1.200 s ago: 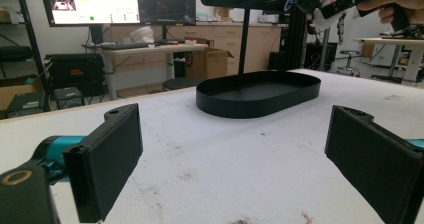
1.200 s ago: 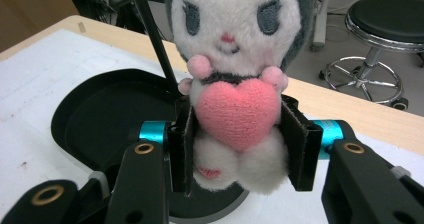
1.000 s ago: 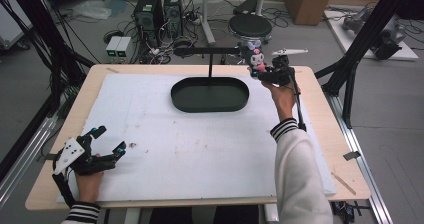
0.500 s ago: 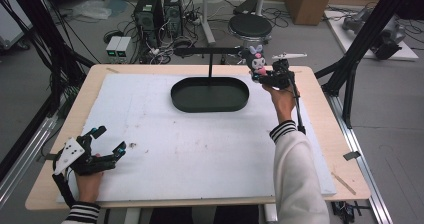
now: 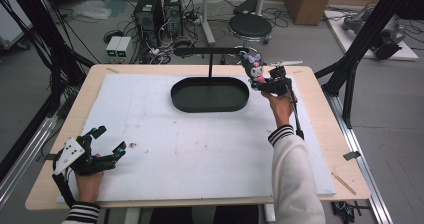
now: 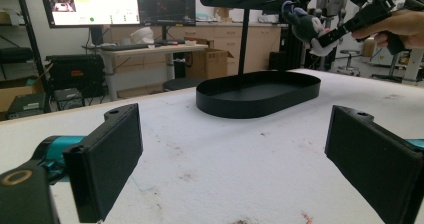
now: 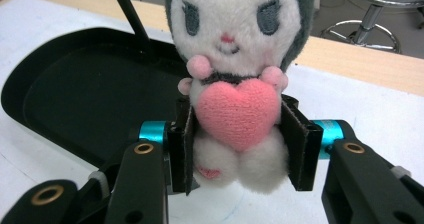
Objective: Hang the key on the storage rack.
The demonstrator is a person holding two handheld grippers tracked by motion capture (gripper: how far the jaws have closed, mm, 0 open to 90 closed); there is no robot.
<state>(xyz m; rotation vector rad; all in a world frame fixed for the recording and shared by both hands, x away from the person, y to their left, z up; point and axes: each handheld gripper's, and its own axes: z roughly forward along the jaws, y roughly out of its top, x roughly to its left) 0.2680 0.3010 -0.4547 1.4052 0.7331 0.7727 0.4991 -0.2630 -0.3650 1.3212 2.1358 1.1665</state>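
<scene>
A small plush doll (image 7: 235, 84) with a white face, grey hood and a pink heart on its front is clamped at the body between the pads of my right gripper (image 7: 239, 151). From above, that right gripper (image 5: 264, 80) holds the plush doll (image 5: 254, 66) in the air just past the right end of the black oval tray (image 5: 210, 104), close to the right tip of the stand's horizontal bar (image 5: 210, 50). My left gripper (image 5: 105, 141) rests open on the white mat near the front left corner, nothing between its pads (image 6: 107, 159).
A thin post (image 5: 210, 66) rises from the back of the tray and carries the bar. The white mat (image 5: 200, 149) covers most of the wooden table. A round stool (image 5: 250, 26), computer cases and cables stand on the floor behind.
My right gripper has come down a little with the doll, staying beside the right end of the bar. The left gripper has not moved.
</scene>
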